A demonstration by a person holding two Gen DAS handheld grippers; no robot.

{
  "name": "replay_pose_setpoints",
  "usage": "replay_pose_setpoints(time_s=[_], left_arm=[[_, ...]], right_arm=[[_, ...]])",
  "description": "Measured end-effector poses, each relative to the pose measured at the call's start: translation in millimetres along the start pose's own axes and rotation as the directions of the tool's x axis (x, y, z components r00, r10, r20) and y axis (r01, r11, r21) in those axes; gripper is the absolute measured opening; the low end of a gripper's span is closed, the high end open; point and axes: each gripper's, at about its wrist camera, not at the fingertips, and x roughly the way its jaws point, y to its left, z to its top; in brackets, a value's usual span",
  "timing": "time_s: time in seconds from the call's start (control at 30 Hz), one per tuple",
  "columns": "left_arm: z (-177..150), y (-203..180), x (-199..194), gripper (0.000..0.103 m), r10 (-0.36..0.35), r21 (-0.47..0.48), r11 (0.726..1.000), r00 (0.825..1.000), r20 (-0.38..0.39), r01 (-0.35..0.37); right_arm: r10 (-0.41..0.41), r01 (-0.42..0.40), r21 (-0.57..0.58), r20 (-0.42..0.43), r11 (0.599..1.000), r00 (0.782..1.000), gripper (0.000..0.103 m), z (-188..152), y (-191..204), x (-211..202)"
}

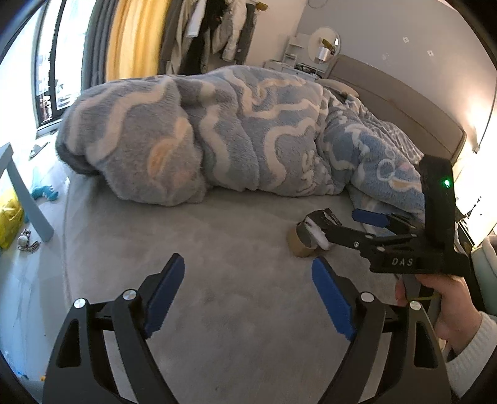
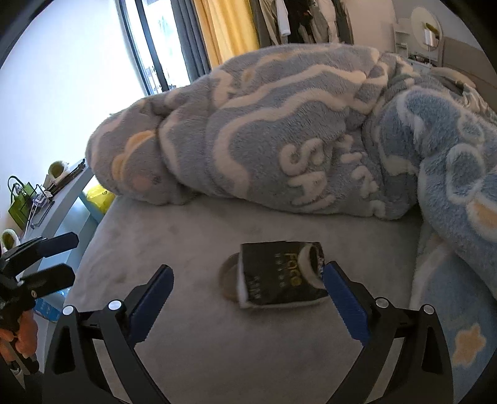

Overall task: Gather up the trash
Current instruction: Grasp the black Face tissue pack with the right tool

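Black printed paper packet (image 2: 281,273) lies flat on the grey bedsheet (image 2: 192,236), w/ a brown tape roll (image 2: 228,279) tucked under its left edge. Right gripper (image 2: 248,301) spread wide, packet just beyond, long axis crosswise; right pad at its right end. Left gripper (image 1: 248,293) also spread, empty, farther left. Roll half hidden; packet text unreadable.

Home bedroom. Bed (image 1: 217,310) with grey sheet, fleece blanket (image 1: 217,130) heaped on it (blue, cream swirls), padded headboard (image 1: 403,102) against wall. Clothes (image 1: 211,28) hang behind, yellow curtain (image 1: 133,40) beside big window (image 1: 46,68). Round mirror (image 1: 326,40) on far dresser. Toy (image 1: 45,192) on floor.
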Motion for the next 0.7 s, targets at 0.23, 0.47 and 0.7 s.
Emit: replay_pose_setpoints(time_s=[0.23,0.47,0.7], left_arm=[[10,-8,28,0.086,-0.027,0.02,0.999,0.999,-0.023,0.028],[2,-16,55,0.086,-0.049,0.04,0.998,0.995,-0.081,0.053],[-4,-30,70,0.086,-0.078,0.061,0.994,0.99,-0.119,0.086]], right_arm=[[0.033,-0.031,0.043,-0.06,0.999,0.998,0.098,3,-28,28],[0.108,-0.097,0.102,-0.108,0.99,0.988,0.098,-5,-41,44],[0.089,-0.08,0.082,-0.109,0.993,0.99,0.085,-6,-39,49]])
